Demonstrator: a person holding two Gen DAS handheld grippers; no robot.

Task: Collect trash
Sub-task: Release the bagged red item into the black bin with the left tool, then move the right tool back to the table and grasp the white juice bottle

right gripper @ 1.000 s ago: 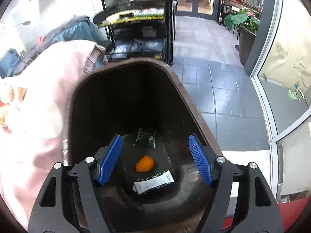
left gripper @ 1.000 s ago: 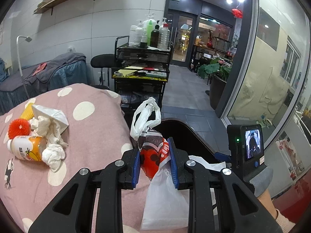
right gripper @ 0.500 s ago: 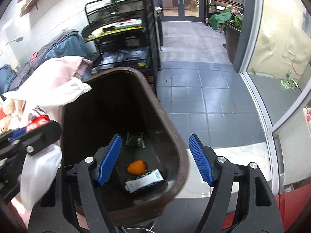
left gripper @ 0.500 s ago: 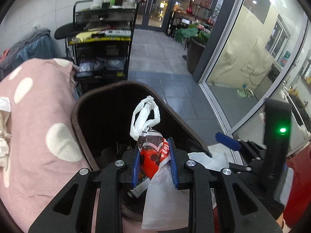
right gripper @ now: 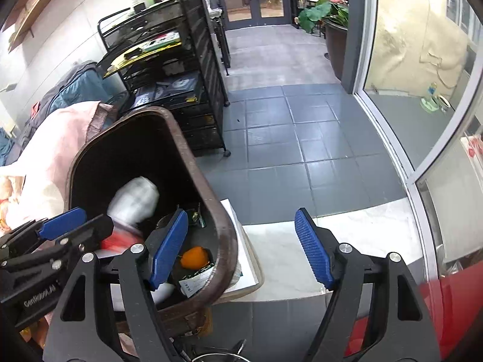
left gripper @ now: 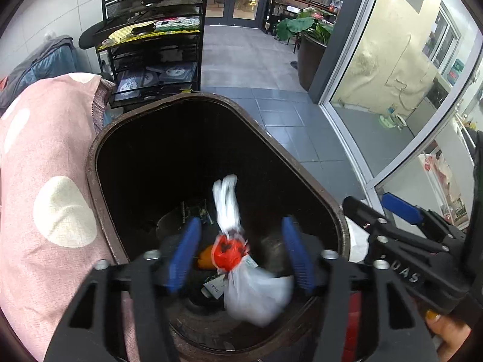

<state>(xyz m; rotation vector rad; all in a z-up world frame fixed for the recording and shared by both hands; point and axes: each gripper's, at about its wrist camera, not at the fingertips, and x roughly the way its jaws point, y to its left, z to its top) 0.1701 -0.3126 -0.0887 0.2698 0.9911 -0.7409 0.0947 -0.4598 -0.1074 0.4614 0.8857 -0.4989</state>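
Over the dark brown trash bin [left gripper: 96, 163], the left tool [left gripper: 240, 253] is opening its jaws with the tied white plastic bag [left gripper: 256, 292] loose between them, inside the bin, while the right tool [right gripper: 241, 241], spread and empty, straddles the bin's right rim.

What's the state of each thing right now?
left tool: jaws opening, no longer gripping the bag
white bag: blurred, loose between the pads, over the bin
right tool: jaws opening, empty
brown bin: open top, some trash inside
orange piece: lying on bin bottom
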